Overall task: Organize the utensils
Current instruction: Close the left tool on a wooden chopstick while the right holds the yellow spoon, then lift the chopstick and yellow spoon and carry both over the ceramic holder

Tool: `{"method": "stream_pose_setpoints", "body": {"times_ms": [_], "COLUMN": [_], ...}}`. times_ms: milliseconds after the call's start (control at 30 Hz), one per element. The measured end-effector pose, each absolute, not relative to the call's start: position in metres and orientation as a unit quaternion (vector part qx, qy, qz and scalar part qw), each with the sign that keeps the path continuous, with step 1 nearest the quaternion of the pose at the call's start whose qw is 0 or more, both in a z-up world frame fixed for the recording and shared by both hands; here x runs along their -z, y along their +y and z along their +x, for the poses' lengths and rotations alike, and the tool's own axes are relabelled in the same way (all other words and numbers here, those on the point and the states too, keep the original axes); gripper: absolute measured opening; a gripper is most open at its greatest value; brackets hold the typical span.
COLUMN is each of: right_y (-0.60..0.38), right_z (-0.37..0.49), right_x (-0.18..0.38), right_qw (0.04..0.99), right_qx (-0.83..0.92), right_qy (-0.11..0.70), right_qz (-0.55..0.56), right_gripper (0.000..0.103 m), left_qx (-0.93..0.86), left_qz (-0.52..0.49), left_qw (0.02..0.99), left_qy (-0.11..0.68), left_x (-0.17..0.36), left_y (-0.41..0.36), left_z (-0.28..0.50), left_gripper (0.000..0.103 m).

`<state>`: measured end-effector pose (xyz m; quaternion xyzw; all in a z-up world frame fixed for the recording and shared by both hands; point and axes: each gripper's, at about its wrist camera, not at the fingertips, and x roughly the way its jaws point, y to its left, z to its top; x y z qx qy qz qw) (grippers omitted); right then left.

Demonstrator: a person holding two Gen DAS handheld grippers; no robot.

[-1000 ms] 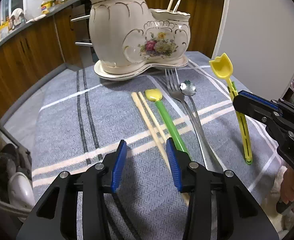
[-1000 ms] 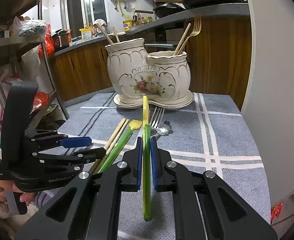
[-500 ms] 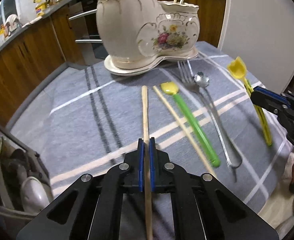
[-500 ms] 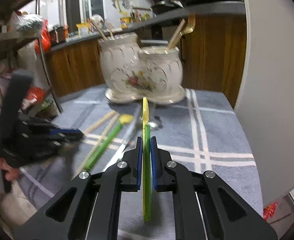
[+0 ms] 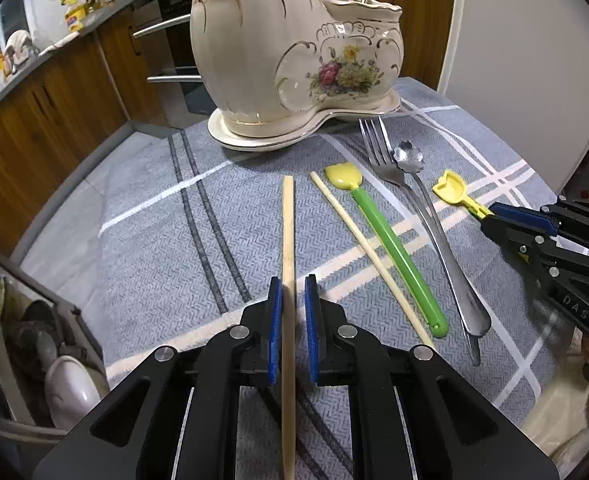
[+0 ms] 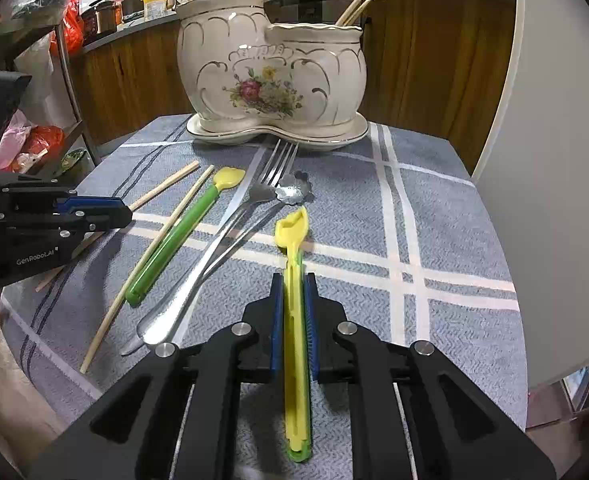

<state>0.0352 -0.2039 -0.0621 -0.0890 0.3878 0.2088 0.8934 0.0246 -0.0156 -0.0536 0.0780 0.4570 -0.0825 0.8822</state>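
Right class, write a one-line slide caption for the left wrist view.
Left gripper grips one chopstick above the cloth, ceramic holder ahead.

Left gripper (image 5: 293, 312) closed low over table, right gripper (image 6: 293, 308) likewise closed.

The holder (image 6: 270, 76) is glossy glazed ceramic with gilt trim. Beside it on the matt woven cloth (image 6: 446, 208) lie a polished metal fork (image 6: 230, 232), a pale wooden chopstick (image 5: 288, 248) and a smooth plastic spoon (image 5: 390, 248).
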Motion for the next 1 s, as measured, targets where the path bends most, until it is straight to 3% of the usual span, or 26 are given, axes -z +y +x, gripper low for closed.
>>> {"method": "stream_pose_setpoints", "body": {"times_ms": [67,400,633,733,833,1000], "right_y": [-0.203,-0.199,-0.204,-0.205,-0.209,-0.222], "right_z": [0.037,0.044,0.047,0.047,0.047,0.044], "right_x": [0.061,0.060,0.061,0.061,0.060,0.045], "right_qw": [0.892,0.887,0.882,0.883,0.887,0.902], "right_qx": [-0.210,-0.213,-0.232,-0.234,-0.236,-0.246], "right_qy": [0.389,0.394,0.401,0.400,0.392,0.354], "right_qz": [-0.092,-0.114,-0.089,-0.079,-0.062,-0.018], "right_gripper": [0.025,0.025,0.010,0.010,0.010,0.010], "left_qx": [0.086,0.096,0.103,0.100,0.100,0.112], "left_qz": [0.077,0.076,0.064,0.075,0.089,0.079], "left_qw": [0.881,0.879,0.881,0.882,0.885,0.897], "left_qy": [0.458,0.460,0.458,0.455,0.446,0.420], "left_x": [0.053,0.052,0.053,0.054,0.054,0.049], "left_y": [-0.015,-0.011,-0.002,-0.003,-0.007,-0.001], "left_z": [0.024,0.016,0.025,0.026,0.022,0.016], "left_gripper": [0.016,0.020,0.020,0.017,0.007,0.007]}}
